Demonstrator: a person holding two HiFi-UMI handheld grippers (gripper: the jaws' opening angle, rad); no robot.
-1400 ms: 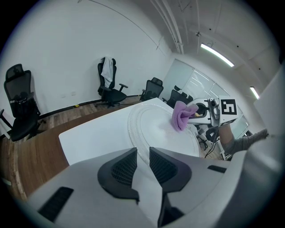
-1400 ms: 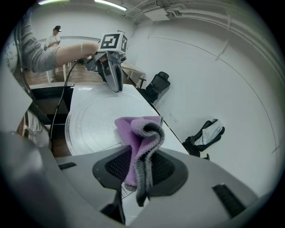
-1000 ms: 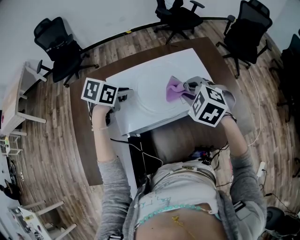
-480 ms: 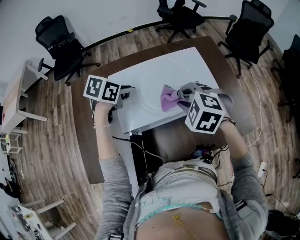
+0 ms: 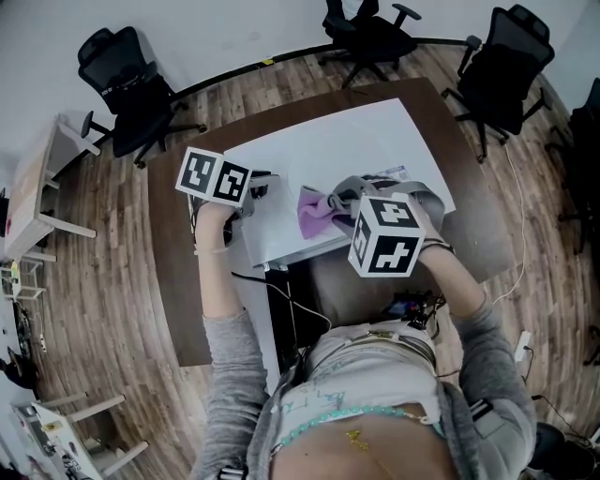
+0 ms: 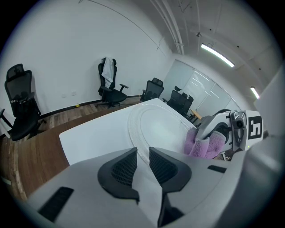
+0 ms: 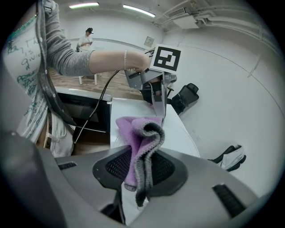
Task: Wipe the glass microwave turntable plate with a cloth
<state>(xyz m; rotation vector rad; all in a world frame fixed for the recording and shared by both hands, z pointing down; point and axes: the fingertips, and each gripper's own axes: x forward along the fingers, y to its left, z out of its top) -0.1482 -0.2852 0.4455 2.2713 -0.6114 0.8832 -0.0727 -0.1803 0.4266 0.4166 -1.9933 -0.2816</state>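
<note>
The clear glass turntable plate (image 6: 160, 127) lies flat on a white tabletop (image 5: 394, 141). My left gripper (image 6: 142, 164) stands at the plate's near-left rim, and the rim runs in between its jaws, which are closed on it. In the head view that gripper (image 5: 260, 191) sits at the white top's left edge. My right gripper (image 7: 142, 167) is shut on a folded purple cloth (image 7: 140, 133). The cloth (image 5: 312, 211) rests on the plate's near side, close to the left gripper.
The white top lies on a brown table (image 5: 469, 225). Black office chairs stand at the far left (image 5: 127, 89), far middle (image 5: 370, 28) and far right (image 5: 511, 66). Cables hang below the table's near edge (image 5: 281, 300).
My right gripper has slid the purple cloth leftwards over the plate, towards the left gripper, and has rolled a little. The left gripper has stayed on the rim.
</note>
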